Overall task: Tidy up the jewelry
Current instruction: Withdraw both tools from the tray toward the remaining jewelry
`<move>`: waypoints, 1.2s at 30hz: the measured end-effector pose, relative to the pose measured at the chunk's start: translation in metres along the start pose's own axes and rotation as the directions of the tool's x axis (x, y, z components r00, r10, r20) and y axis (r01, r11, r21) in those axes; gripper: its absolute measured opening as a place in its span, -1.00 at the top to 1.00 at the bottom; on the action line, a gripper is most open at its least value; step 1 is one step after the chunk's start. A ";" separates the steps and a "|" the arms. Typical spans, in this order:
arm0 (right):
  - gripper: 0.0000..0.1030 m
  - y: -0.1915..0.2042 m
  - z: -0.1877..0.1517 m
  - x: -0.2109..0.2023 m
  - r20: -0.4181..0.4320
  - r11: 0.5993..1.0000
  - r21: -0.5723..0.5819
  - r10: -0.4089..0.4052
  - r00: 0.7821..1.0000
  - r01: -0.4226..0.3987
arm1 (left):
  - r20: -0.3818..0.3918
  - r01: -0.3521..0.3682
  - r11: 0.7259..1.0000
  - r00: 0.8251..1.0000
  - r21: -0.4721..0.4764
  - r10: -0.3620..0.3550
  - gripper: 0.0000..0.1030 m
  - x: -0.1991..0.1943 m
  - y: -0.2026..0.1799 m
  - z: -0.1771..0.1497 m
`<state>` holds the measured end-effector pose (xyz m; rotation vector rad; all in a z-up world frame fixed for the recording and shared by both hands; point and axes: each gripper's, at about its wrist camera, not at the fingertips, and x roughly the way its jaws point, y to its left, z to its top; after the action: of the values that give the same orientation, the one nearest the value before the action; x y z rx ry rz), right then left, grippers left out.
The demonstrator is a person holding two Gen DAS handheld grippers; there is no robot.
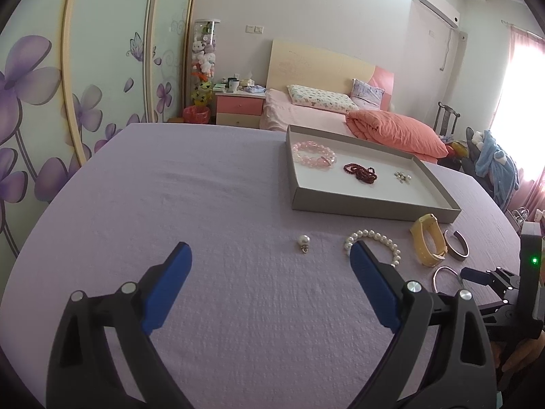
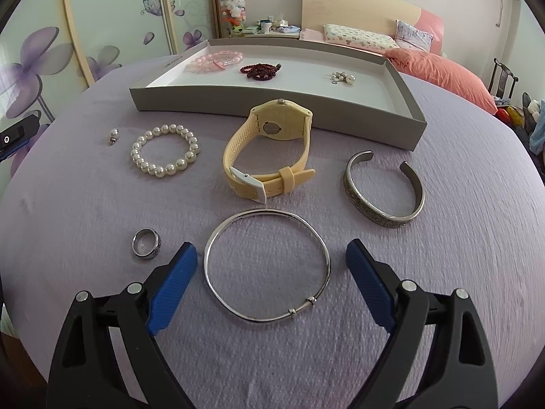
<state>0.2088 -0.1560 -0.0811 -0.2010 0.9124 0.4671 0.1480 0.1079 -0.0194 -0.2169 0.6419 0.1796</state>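
Lavender-clothed surface. A shallow grey tray lies toward the far edge, right of centre. Inside it: pink bead bracelet at its left end, dark red bead strand mid-tray, small cluster of pearl earrings toward the right.

Loose pieces on the surface, nearer than the tray:
- single pearl earring, farthest left
- pearl bracelet, just right of it
- yellow watch, strap buckled, standing on edge close to the tray's near wall
- engraved open cuff, right of the watch
- thin silver bangle, nearest, in front of the watch
- dark band ring, left of the bangle

Right gripper: jaws spread wide, one blue pad either side of the silver bangle, neither touching it; nothing held.

Left gripper: spread wide, empty, over bare cloth to the left of the loose pieces; its right pad overlaps the pearl bracelet in view, contact unclear.
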 end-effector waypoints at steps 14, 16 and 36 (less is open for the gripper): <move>-0.45 -0.001 -0.002 -0.005 0.016 1.000 -0.009 0.011 1.000 -0.010 | -0.009 0.011 1.000 1.000 0.016 -0.011 -0.83 -0.004 -0.010 -0.002; -0.45 -0.003 -0.003 -0.006 0.018 1.000 -0.006 0.013 1.000 -0.013 | -0.011 0.016 1.000 1.000 0.026 -0.016 -0.83 -0.006 -0.013 -0.003; -0.45 -0.056 -0.013 -0.045 0.121 0.990 0.139 -0.016 0.993 -0.001 | -0.114 0.136 0.980 0.986 0.145 -0.120 -0.82 0.003 -0.082 -0.033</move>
<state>0.2028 -0.2240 -0.0548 -0.0483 0.8206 0.4026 0.1503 0.0207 -0.0350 -0.1206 0.7407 -0.0054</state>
